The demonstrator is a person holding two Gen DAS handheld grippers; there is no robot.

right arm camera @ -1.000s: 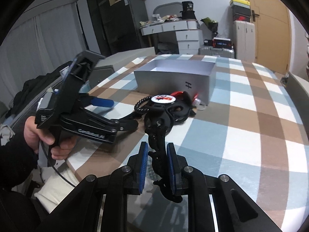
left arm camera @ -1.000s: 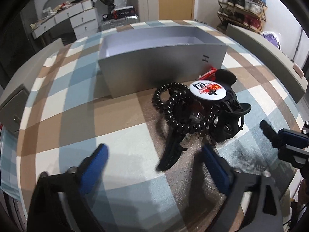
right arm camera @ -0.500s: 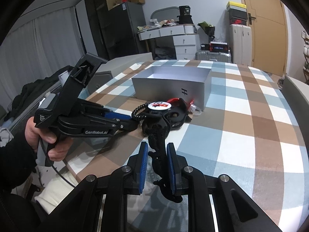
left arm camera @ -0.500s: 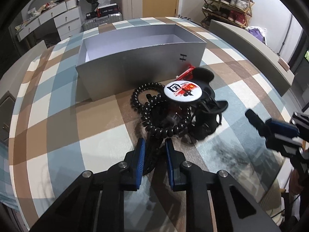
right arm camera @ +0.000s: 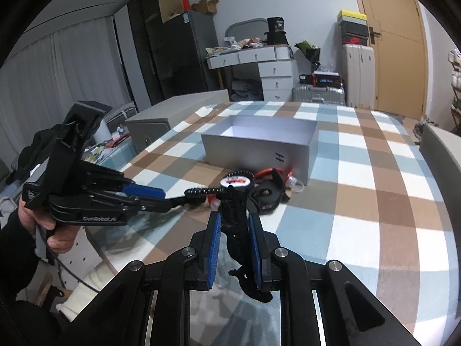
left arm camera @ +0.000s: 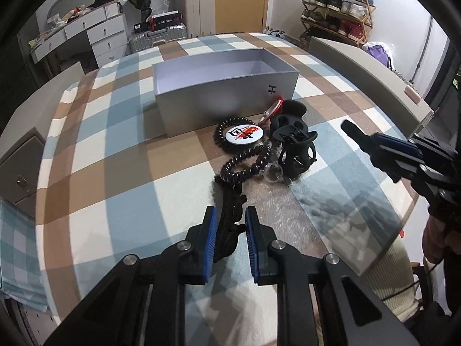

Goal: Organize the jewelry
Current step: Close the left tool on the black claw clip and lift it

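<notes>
An open grey box [left arm camera: 224,86] stands on the checked tablecloth, also in the right wrist view [right arm camera: 259,141]. In front of it lies a pile: a black coiled hair tie [left arm camera: 245,164], a round white and red badge [left arm camera: 241,134], a black claw clip [left arm camera: 296,152] and a red piece [left arm camera: 273,109]. My left gripper [left arm camera: 229,225] is shut on a long black hair clip [left arm camera: 230,216], at the near side of the pile. My right gripper [right arm camera: 234,239] is shut on another black hair clip [right arm camera: 239,230], held above the table beside the pile.
The table [left arm camera: 115,173] has a rounded edge close on the right. Grey cabinets [right arm camera: 178,115] stand at its left side. White drawers [right arm camera: 273,72], suitcases and a shoe rack [left arm camera: 337,5] stand farther back.
My left gripper closed on the long black clip and drew it back from the pile, stretching the coiled tie. My right gripper pulled back a little, still shut on its clip.
</notes>
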